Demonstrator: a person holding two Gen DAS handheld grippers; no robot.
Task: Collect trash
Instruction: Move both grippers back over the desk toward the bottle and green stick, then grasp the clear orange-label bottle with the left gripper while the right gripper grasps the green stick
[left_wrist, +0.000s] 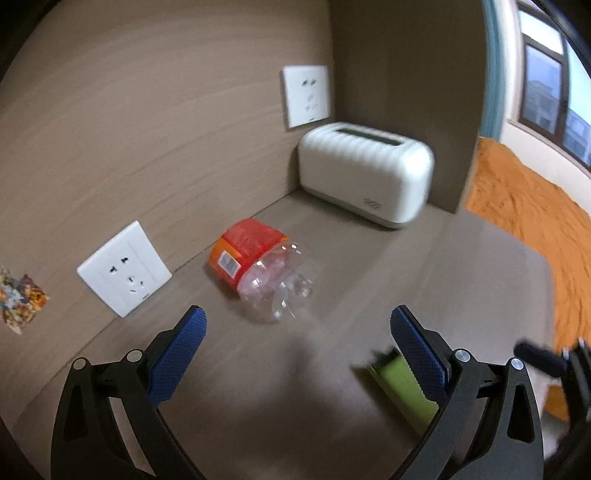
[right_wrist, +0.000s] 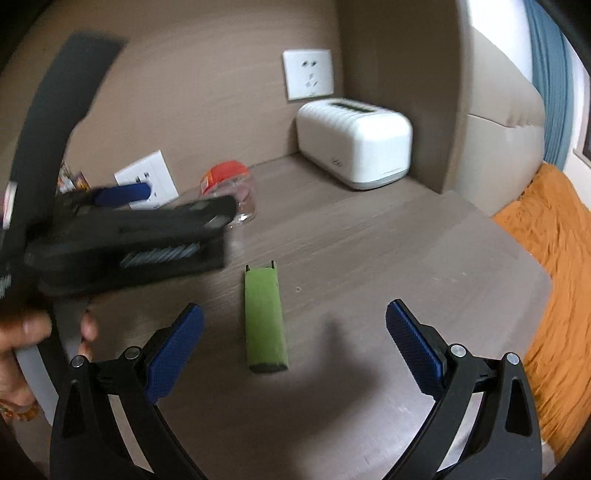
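Note:
A crushed clear plastic bottle (left_wrist: 267, 271) with an orange label lies on its side on the brown table near the back wall; it also shows in the right wrist view (right_wrist: 236, 186), partly hidden by the left gripper's body. A green flat carton (right_wrist: 265, 319) lies on the table; in the left wrist view (left_wrist: 404, 387) it sits beside the right finger. My left gripper (left_wrist: 297, 323) is open and empty, just short of the bottle. My right gripper (right_wrist: 293, 321) is open and empty, its jaws on either side of the carton's near end.
A white toaster (left_wrist: 365, 175) stands in the back corner. Two white wall sockets (left_wrist: 123, 269) (left_wrist: 306, 95) are on the back wall. A colourful wrapper (left_wrist: 18, 297) is at far left. An orange bedspread (left_wrist: 532, 214) lies past the table's right edge.

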